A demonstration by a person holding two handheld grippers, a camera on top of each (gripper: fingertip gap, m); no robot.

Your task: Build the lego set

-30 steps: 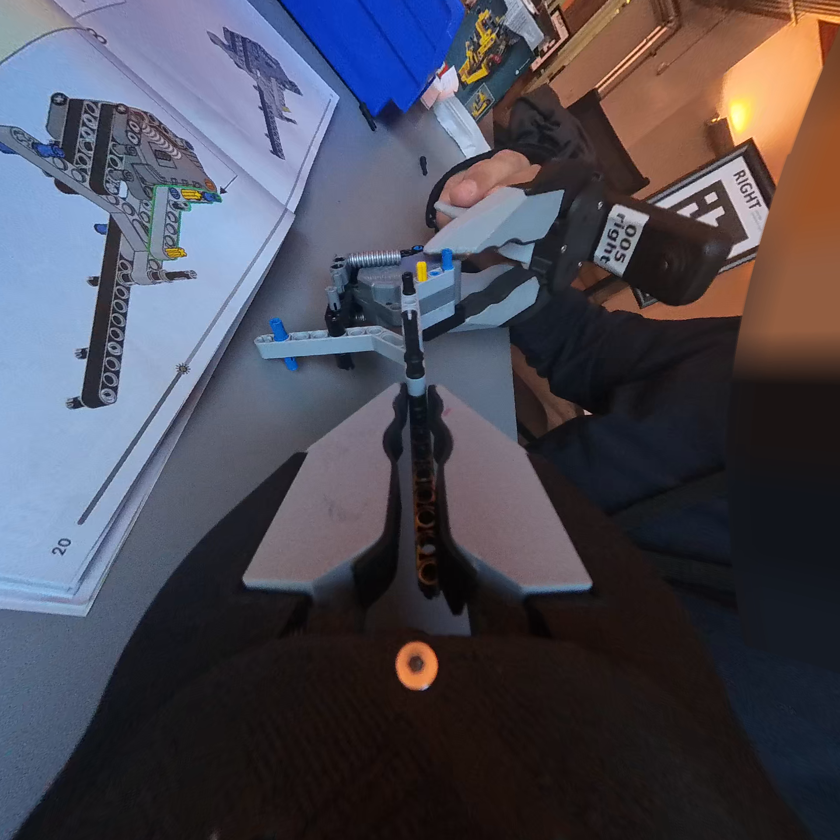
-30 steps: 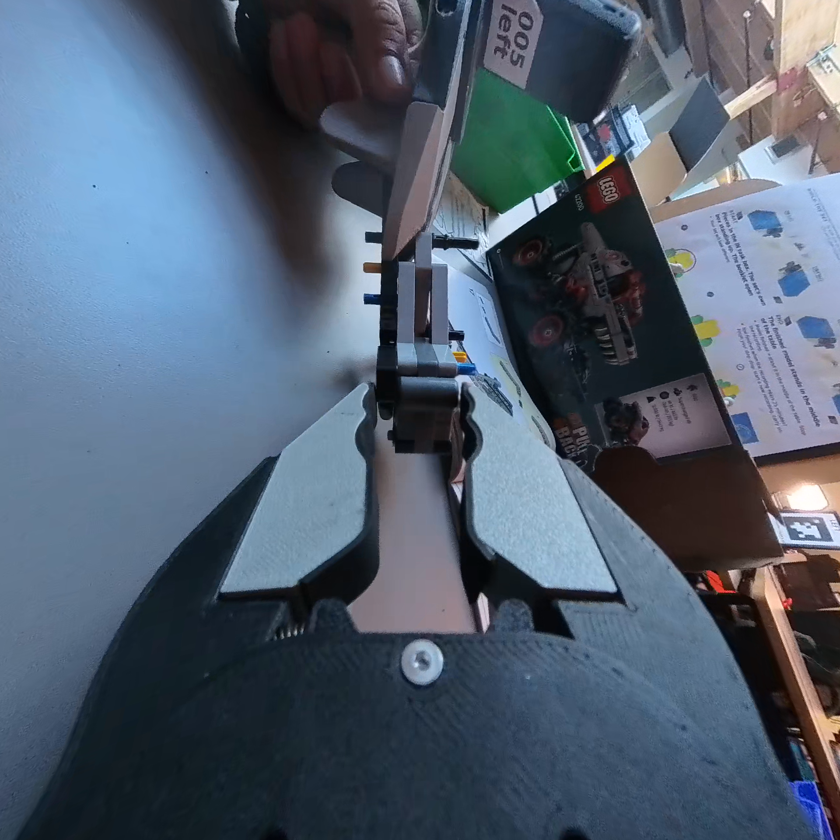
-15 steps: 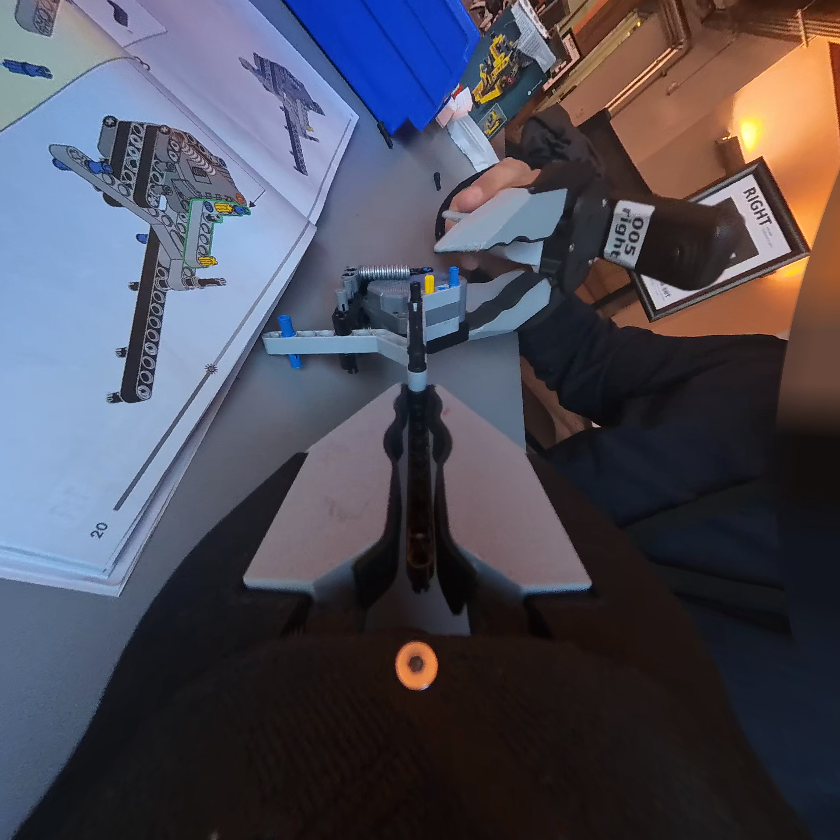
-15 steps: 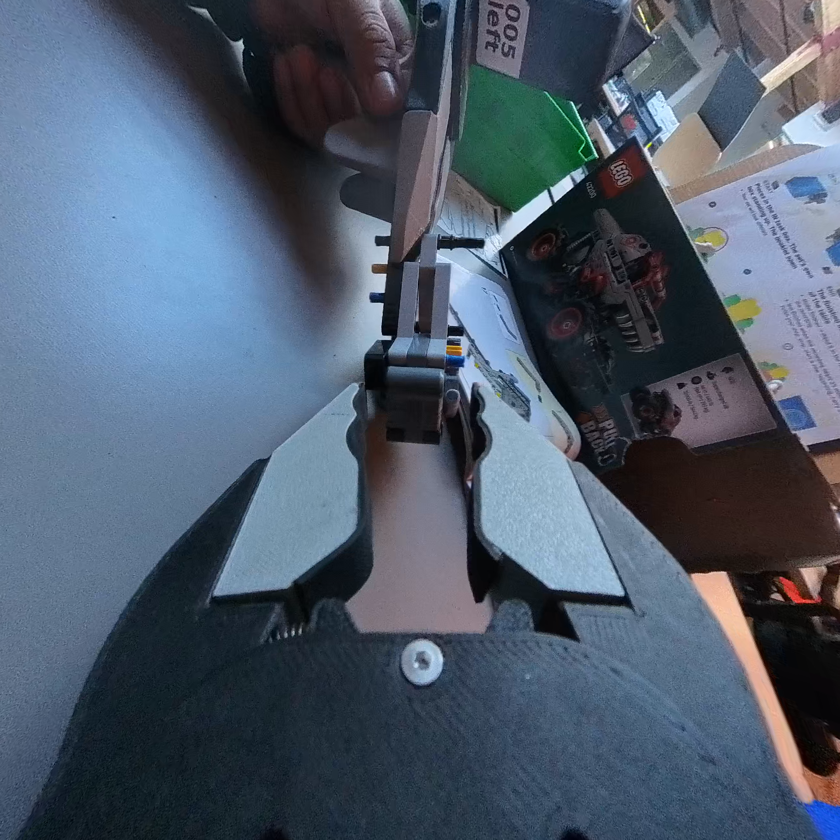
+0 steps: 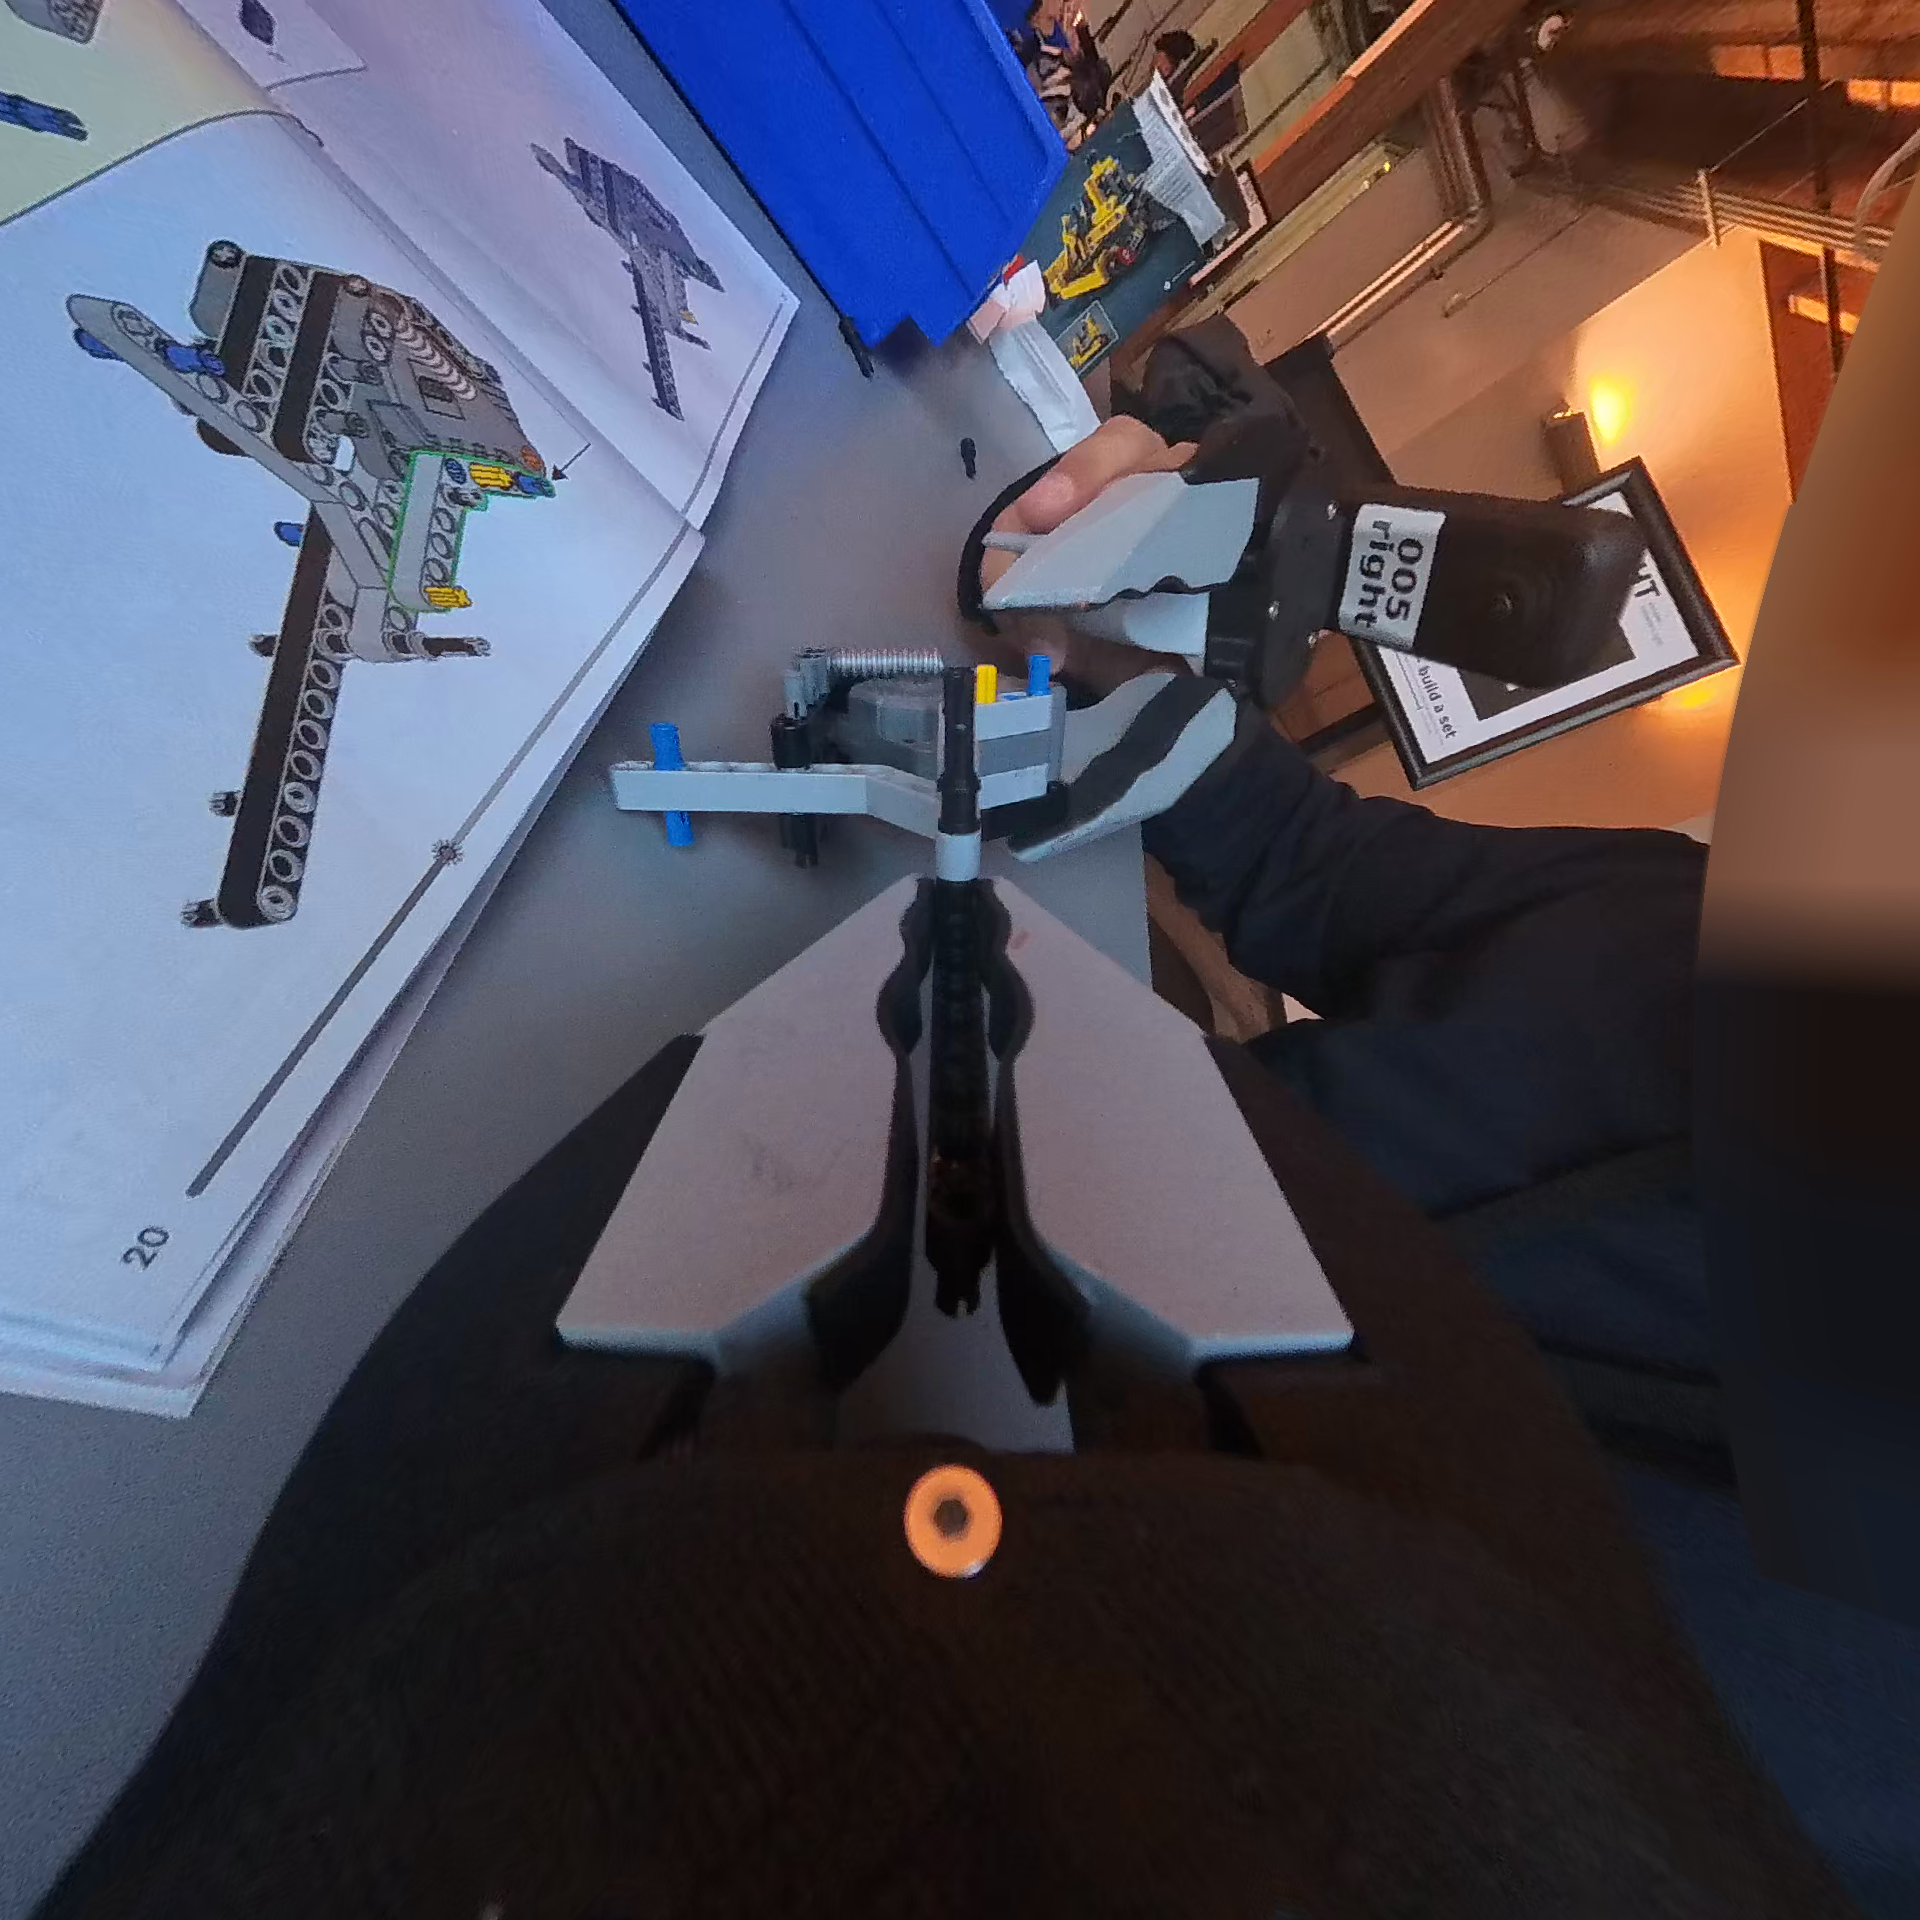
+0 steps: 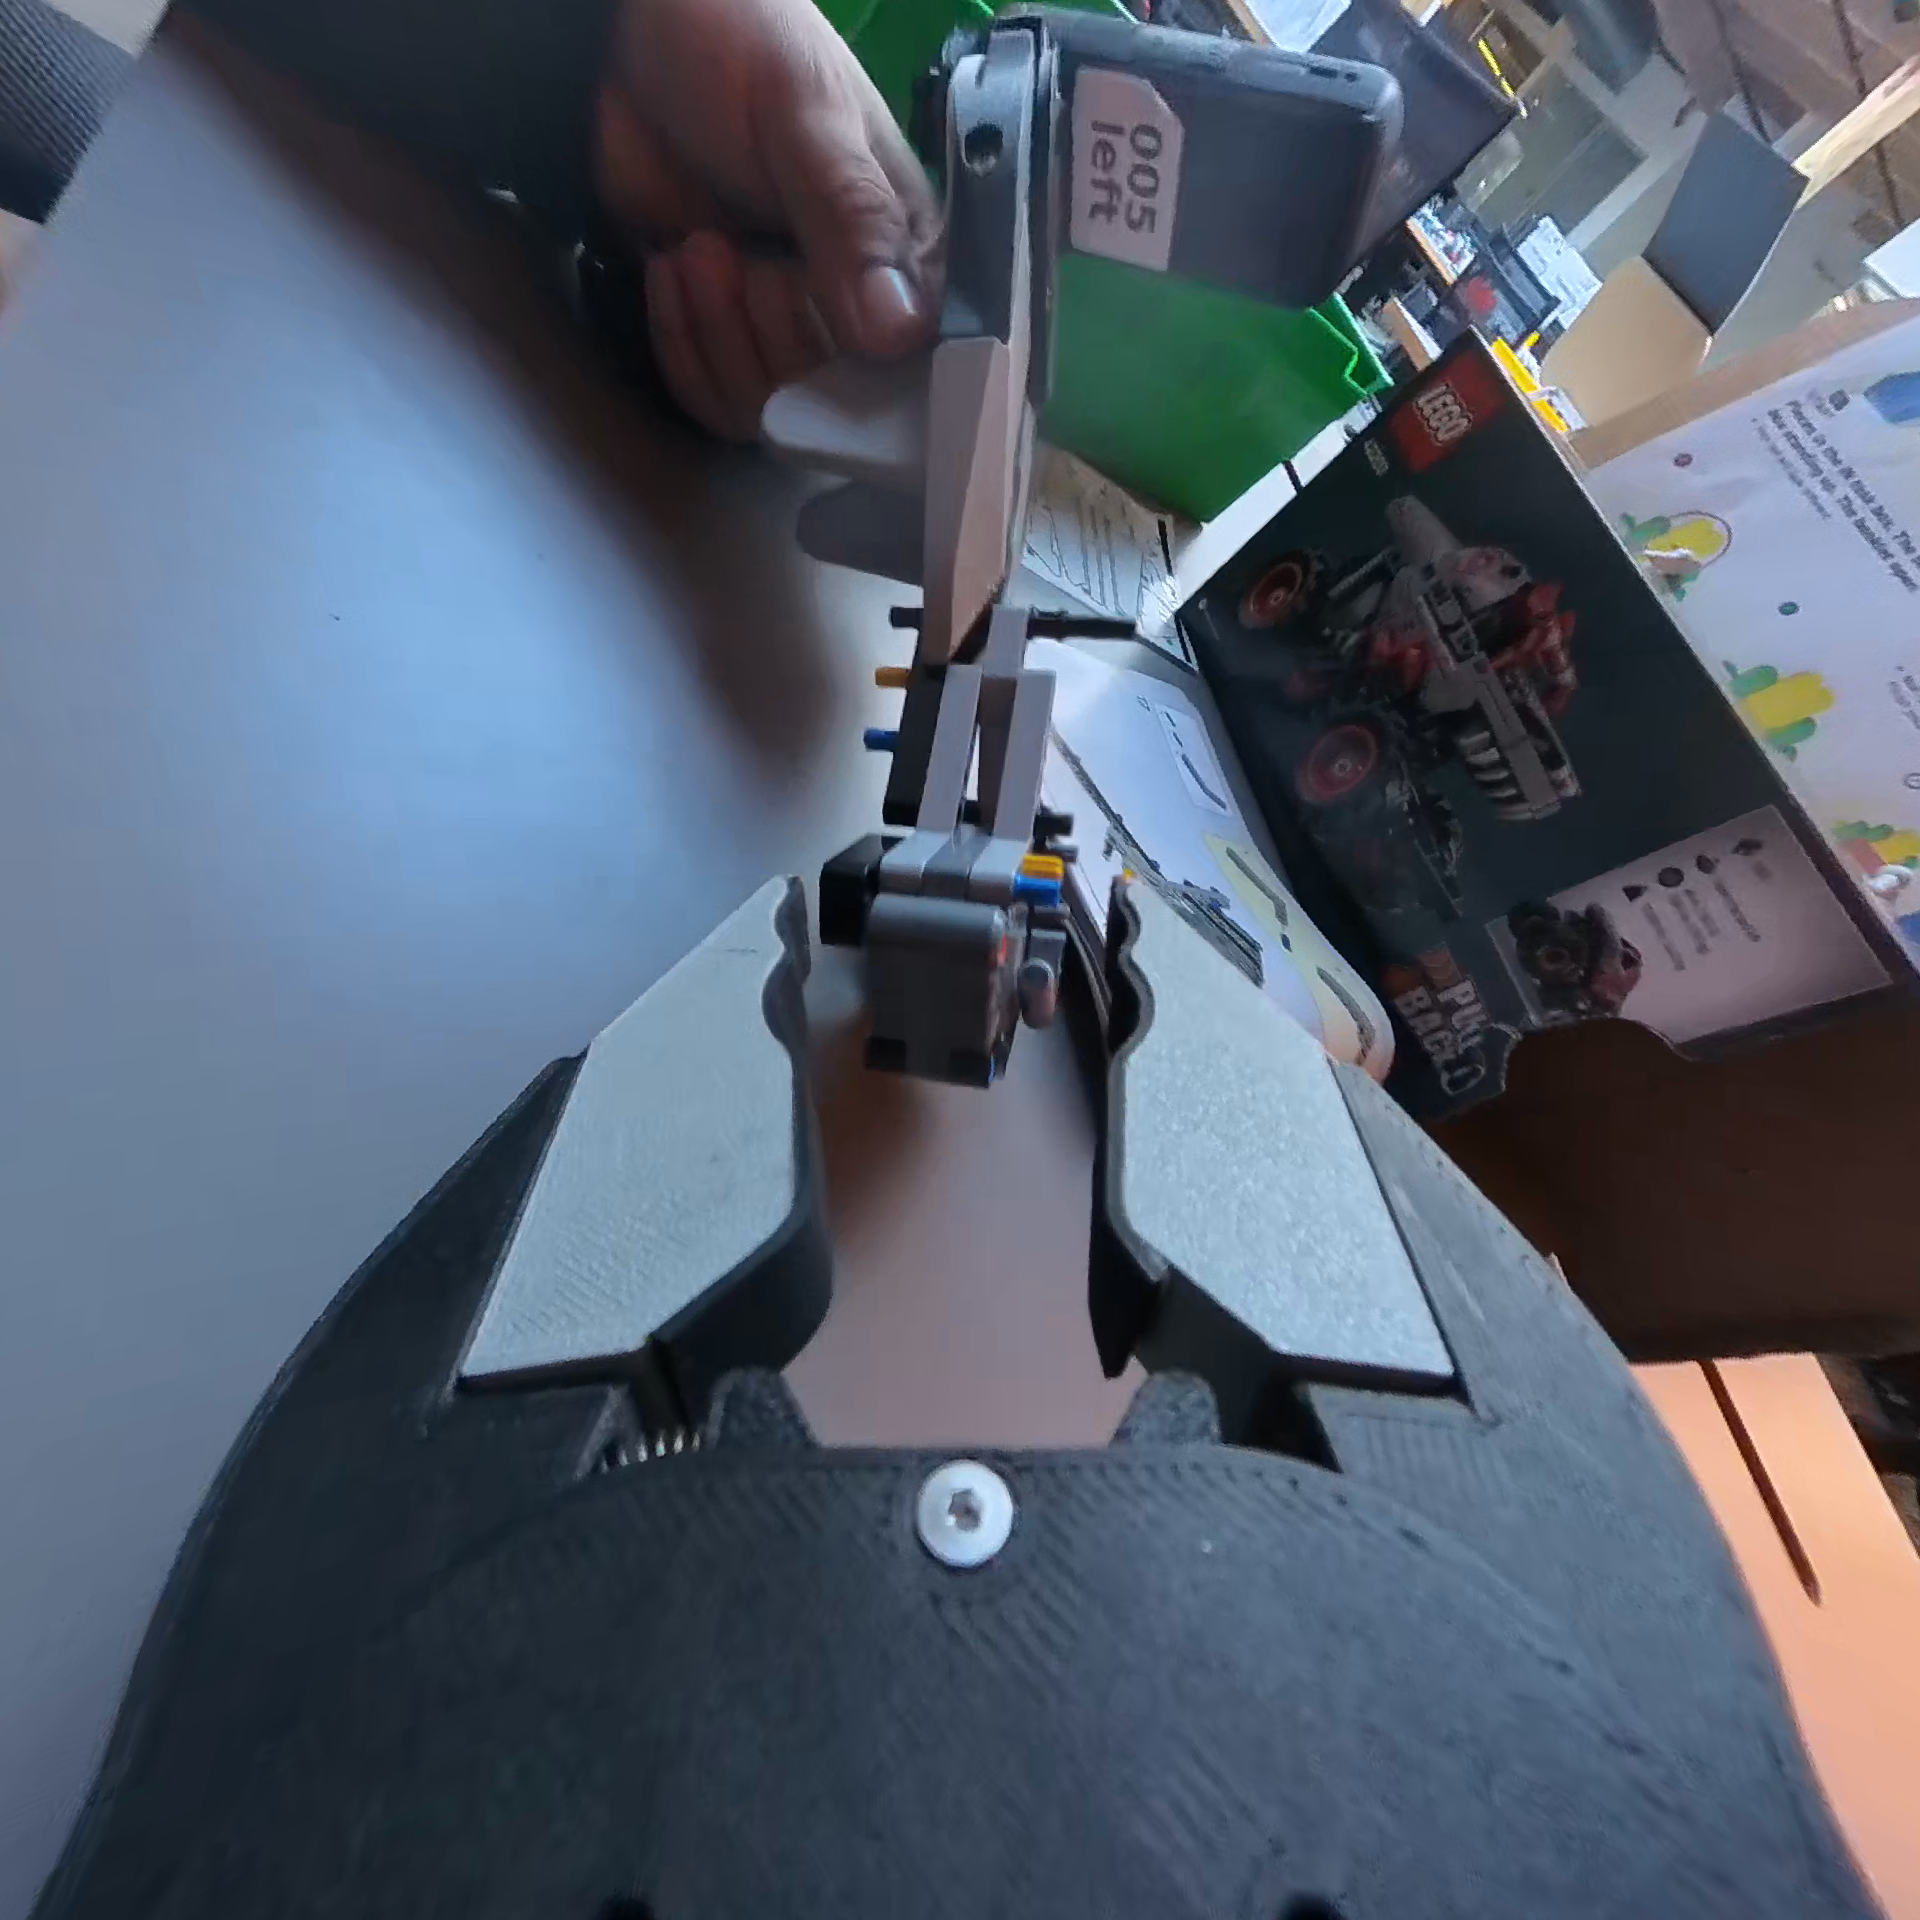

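Observation:
My left gripper [image 5: 956, 883] is shut on a long black beam [image 5: 956, 1091], held edge-on. A grey bush and a black axle at its tip meet the grey lego assembly [image 5: 894, 727], which has a spring, a motor block and blue and yellow pins. My right gripper [image 6: 956, 904] is open. Its jaws stand on either side of the assembly's motor block [image 6: 935, 977] with gaps on both sides. In the left wrist view the right gripper [image 5: 1013, 717] spans the assembly's right end. The left gripper [image 6: 971, 623] shows above the assembly in the right wrist view.
An open instruction booklet [image 5: 312, 623] lies on the grey table at the left, with a blue bin [image 5: 862, 156] behind it. A small black pin [image 5: 968, 454] lies loose. A green bin [image 6: 1164, 416] and a lego box [image 6: 1507, 779] stand beyond the assembly. A framed sign [image 5: 1621, 675] stands off the table's edge. My right fingertips sit around 6 cm from my left ones.
My right gripper was shut on the assembly's motor block and has opened, letting it go. My left gripper has kept its hold on the black beam.

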